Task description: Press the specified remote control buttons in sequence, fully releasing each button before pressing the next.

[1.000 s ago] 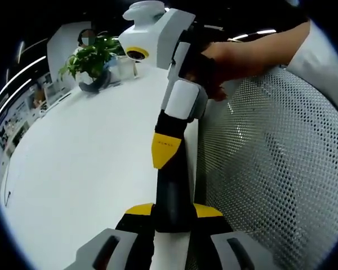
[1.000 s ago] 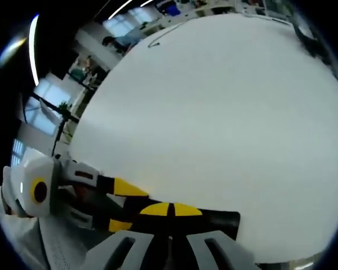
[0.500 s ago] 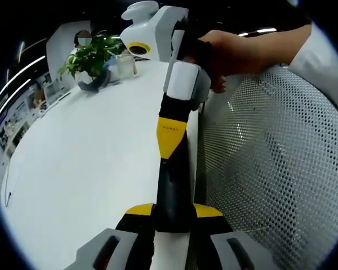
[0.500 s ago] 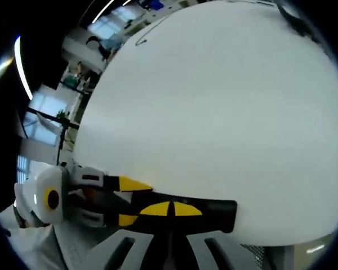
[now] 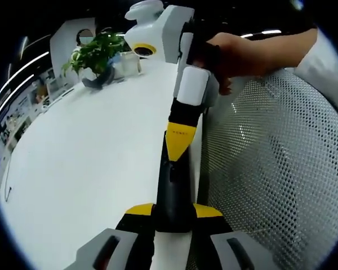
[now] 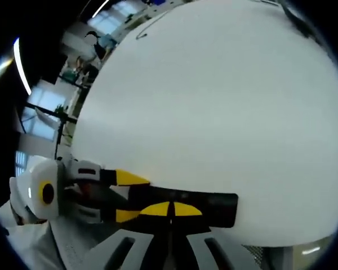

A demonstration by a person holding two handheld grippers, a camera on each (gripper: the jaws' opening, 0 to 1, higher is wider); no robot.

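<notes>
Clearly, the left gripper (image 5: 173,211) is clamped on the remote (image 5: 173,188): in the left gripper view its 2 yellow-tipped jaws sit on either side of the black body, which runs forward from them along the desk's near edge. Whether the remote rests on the desk (image 5: 90,157) or is held just above it, I cannot tell.

The right gripper (image 5: 178,149) comes down from the top of that view with its jaws together, forming 1 yellow point. That point meets the remote's far end; no button can be made out under it. A hand (image 5: 236,53) grips the right gripper's white body. A mesh chair back (image 5: 270,169) stands just beside the desk edge on the right of the view, and a plant (image 5: 96,53) sits at the desk's far end.

In the right gripper view, the right gripper's own jaws (image 6: 170,209) are closed, yellow tips side by side, against the long side of the remote (image 6: 211,201), which lies crosswise in front of them. The left gripper (image 6: 127,197) reaches in from the left, its 2 yellow tips holding the remote's end from either side. Beyond lies the white desk (image 6: 214,101).
</notes>
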